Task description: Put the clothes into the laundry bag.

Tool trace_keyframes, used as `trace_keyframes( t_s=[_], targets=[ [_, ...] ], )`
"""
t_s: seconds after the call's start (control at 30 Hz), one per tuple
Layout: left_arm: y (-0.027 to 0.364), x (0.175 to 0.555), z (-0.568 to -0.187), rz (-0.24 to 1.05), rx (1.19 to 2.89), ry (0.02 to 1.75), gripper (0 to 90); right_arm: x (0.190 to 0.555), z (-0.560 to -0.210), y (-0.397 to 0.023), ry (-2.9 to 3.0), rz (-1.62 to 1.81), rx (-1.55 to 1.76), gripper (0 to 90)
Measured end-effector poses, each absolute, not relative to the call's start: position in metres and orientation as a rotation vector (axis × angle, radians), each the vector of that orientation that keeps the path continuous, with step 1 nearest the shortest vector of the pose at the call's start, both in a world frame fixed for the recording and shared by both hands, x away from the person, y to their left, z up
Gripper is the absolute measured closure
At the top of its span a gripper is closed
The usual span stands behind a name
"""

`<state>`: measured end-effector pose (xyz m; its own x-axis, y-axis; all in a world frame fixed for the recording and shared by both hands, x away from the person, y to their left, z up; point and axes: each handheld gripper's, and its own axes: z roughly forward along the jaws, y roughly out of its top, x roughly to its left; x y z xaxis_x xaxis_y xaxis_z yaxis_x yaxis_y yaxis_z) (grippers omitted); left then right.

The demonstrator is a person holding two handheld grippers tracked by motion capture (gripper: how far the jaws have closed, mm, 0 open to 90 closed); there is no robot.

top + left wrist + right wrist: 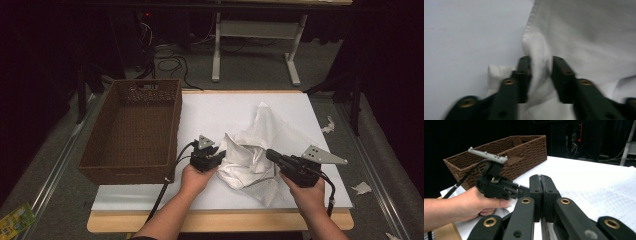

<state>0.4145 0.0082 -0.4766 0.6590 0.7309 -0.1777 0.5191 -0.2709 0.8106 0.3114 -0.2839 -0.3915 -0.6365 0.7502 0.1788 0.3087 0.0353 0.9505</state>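
The white cloth (252,150) lies crumpled just right of the wicker basket (132,127). The left gripper (540,75) has 1 fold pinched between nearly closed jaws; the right gripper (540,195) sits fully closed, seemingly empty. Gathering looks underway; next, lifting toward the basket.

High view looks down on table (300,107), gripper views close along jaws, sharing white cloth (250,150).

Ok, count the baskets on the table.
1. The brown wicker basket sits at the table's left side, left of the cloth. Nothing else like it in view.
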Motion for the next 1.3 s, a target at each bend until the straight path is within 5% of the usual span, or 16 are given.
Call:
trace_keyframes(
  t_s=[0.07, 0.33, 0.53, 0.73, 1.03, 1.3],
  targets=[
    [0.012, 0.408, -0.475, 0.307, 1.94, 0.975, 88.1, 0.311, -0.391, -0.285, 1.944, 1.632, 1.078, 89.7],
    [0.03, 0.355, -0.454, 0.332, 1.764, 0.85, 89.4, 0.307, -0.39, -0.285, 1.943, 1.629, 1.066, 89.7],
    [-0.002, 0.331, -0.445, 0.27, 1.771, 0.702, 89.3, 0.308, -0.392, -0.285, 1.935, 1.621, 1.086, 89.8],
    [-0.062, 0.347, -0.448, 0.213, 1.776, 0.705, 89.2, 0.308, -0.394, -0.281, 1.943, 1.628, 1.088, 89.8],
    [-0.101, 0.378, -0.462, 0.166, 1.835, 0.766, 87.7, 0.31, -0.396, -0.29, 1.93, 1.648, 1.115, 89.8],
    [-0.047, 0.338, -0.443, 0.18, 1.813, 0.61, 52.6, 0.309, -0.397, -0.288, 1.945, 1.626, 1.095, 89.7]
  ],
)
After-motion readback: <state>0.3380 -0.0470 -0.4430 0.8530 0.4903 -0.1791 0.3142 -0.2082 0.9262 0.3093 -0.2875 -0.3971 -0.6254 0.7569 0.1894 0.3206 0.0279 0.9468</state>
